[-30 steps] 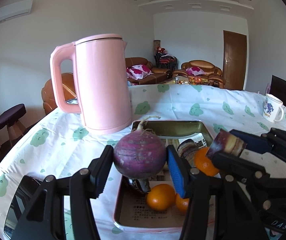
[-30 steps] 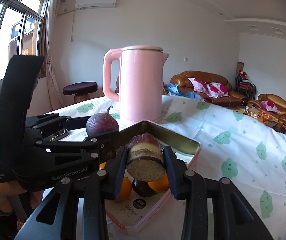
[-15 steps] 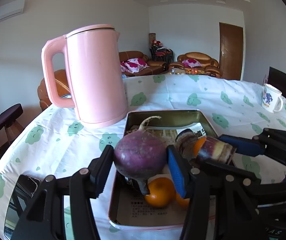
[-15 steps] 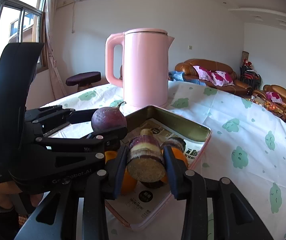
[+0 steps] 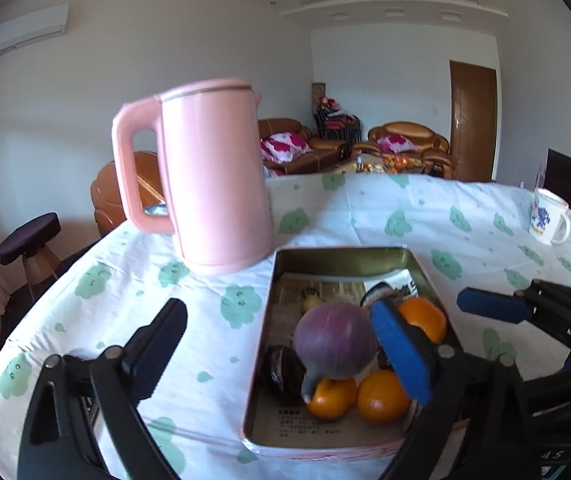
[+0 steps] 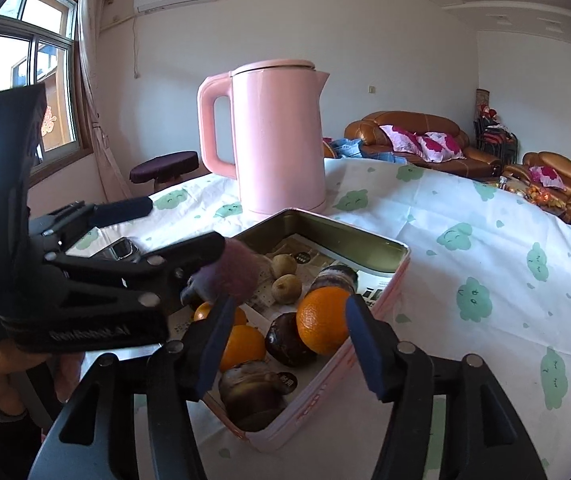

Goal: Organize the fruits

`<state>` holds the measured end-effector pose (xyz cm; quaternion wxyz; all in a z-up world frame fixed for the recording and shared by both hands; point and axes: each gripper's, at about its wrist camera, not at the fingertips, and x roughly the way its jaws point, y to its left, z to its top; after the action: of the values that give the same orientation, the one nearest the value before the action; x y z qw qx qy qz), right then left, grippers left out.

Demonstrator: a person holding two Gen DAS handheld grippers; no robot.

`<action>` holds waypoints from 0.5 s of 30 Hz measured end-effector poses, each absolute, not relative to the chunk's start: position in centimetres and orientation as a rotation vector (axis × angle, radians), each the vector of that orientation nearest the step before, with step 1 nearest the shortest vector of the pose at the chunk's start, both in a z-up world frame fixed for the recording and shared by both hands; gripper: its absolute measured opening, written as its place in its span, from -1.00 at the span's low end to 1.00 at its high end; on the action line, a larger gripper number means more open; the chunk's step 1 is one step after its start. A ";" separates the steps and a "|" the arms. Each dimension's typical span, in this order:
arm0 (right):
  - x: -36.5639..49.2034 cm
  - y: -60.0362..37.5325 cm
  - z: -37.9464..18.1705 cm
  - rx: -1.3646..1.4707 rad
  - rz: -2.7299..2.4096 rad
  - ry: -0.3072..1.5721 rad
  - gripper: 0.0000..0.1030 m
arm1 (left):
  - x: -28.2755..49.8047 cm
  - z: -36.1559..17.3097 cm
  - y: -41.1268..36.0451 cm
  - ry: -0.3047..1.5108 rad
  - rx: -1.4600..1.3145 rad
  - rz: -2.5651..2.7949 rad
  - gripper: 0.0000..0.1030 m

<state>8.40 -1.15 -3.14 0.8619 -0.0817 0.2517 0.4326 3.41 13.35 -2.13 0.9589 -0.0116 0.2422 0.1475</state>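
Two claws, both opening, above one shallow metal tin point(image 5: 341, 256). Left claw point(image 5: 281, 336) spread wide, with a smooth, round purple bulb point(image 5: 333, 344) between its jaws: clear of the left pad, just beside the blue right pad, and tail down on the oranges point(image 5: 381, 396) in the tin. Right claw point(image 6: 290, 316) parted with nothing pressed between the pads. Just under it in the tin, a stubby brown cane chunk point(image 6: 253, 396), a pebbly orange and a dark glossy fruit. Farther ahead, two small fuzzy kiwis point(image 6: 285, 288) on printed paper lining.

Beyond both claws, a matte pink kettle point(image 5: 213, 176), tall and cylindrical, upright on the desk. White cloth point(image 5: 405, 216), creased, dotted with green cloud faces. Far right of the left claw, a glazed mug point(image 5: 547, 220). Behind, brown leather sofas point(image 5: 401, 136), a wooden door point(image 5: 473, 120), a padded stool point(image 5: 29, 236). Left of the right claw, a window point(image 6: 25, 80).
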 end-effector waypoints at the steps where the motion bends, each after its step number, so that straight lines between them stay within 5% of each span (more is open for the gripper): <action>1: 8.3 -1.2 -3.1 -0.172 0.905 0.526 0.17 | 3.2 -1.9 13.3 0.482 -0.025 0.302 0.88; 15: 7.1 -5.1 -0.7 -0.132 0.807 0.452 0.22 | 1.8 -0.3 12.2 0.425 -0.017 0.303 0.93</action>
<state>7.11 -5.06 -0.69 0.8929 -0.0636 0.2180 0.3888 1.81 12.19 -0.30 0.9661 -0.0085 0.2103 0.1497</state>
